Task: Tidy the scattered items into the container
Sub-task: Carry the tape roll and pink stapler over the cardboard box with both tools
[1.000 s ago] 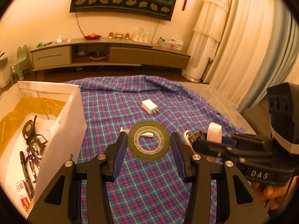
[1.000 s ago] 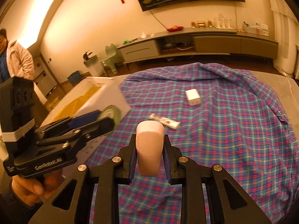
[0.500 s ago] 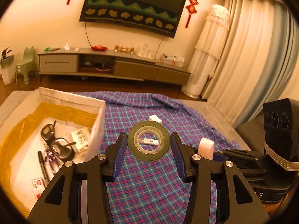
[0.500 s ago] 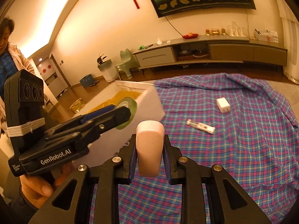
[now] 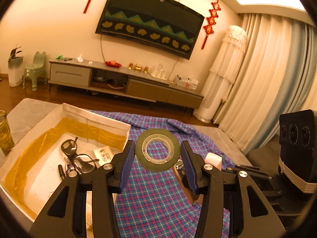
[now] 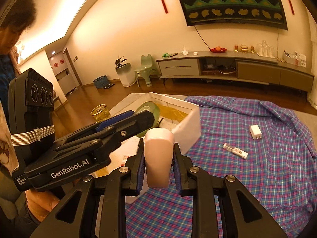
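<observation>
In the left wrist view, the left claw (image 5: 157, 165) sits at lower centre with its blue pads spread wide and pinching the tape roll (image 5: 158, 149) across its outer rim, the roll held upright and face-on to the lens. The white box (image 5: 99, 117), lined with yellow film, fills the lower left of the frame; glasses (image 5: 76, 154), a pen (image 5: 61, 171) and a small packet (image 5: 104, 152) already lie inside it. Compared with a second ago, the box has swung from the far left edge toward the centre-left and far more of its interior shows, while the plaid cloth (image 5: 158, 198) has dropped lower in the frame: the roll has been lifted clear of the cloth and carried toward the box. It is not yet over the opening, judging by the cloth visible behind it. The right claw appears at lower right, holding its own load. In the right wrist view, the right claw (image 6: 158, 164) at lower centre is pressed tight on a pale pink bottle (image 6: 158, 158), held upright. The left claw crosses the left half of the frame with the tape roll's edge at its tip, over the box's near part. The box has shifted toward frame centre, directly behind the bottle. A white charger (image 6: 256, 131) and a small tube (image 6: 235, 150) remain on the cloth at right, well apart from the box. Assessment: both loads are near delivery; two items are outstanding.
</observation>
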`<control>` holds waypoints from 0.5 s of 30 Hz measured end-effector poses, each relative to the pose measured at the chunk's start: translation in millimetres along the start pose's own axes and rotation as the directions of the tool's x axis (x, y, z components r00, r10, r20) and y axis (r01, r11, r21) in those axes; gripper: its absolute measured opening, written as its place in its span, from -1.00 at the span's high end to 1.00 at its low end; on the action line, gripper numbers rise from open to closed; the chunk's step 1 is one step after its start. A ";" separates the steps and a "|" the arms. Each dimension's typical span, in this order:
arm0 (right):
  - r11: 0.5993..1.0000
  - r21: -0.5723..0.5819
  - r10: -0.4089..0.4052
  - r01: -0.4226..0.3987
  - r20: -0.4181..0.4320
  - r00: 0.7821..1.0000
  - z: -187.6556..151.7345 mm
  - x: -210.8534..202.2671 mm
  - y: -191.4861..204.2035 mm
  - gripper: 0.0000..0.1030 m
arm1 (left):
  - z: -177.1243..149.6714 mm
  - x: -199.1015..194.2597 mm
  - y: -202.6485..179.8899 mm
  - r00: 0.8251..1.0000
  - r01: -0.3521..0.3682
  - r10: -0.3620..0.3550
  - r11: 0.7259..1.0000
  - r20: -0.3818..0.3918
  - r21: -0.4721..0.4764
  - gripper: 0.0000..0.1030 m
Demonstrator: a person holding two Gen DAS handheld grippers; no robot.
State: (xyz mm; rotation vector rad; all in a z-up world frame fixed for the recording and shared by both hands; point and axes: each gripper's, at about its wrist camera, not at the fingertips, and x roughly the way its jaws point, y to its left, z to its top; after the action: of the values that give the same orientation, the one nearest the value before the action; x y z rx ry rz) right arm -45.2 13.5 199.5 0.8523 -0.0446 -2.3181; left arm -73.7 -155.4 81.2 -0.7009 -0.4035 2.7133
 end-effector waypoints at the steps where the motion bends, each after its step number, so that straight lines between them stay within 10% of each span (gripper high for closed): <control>1: 1.000 -0.007 -0.001 0.001 0.001 1.000 1.2 0.3 5.0 0.49 | 0.8 -3.1 2.3 1.000 0.000 0.000 1.000 0.004 -0.004 0.04; 15: 0.998 -0.061 0.000 0.001 0.005 1.000 10.9 4.1 41.9 0.49 | 11.9 -39.1 45.5 0.998 -0.036 0.041 0.995 0.050 -0.090 0.05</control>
State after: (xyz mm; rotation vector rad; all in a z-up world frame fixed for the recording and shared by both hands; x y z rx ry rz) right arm -30.0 -23.7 216.1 0.8156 0.0238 -2.3100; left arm -57.4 -213.4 92.1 -0.6698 -0.5311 2.7692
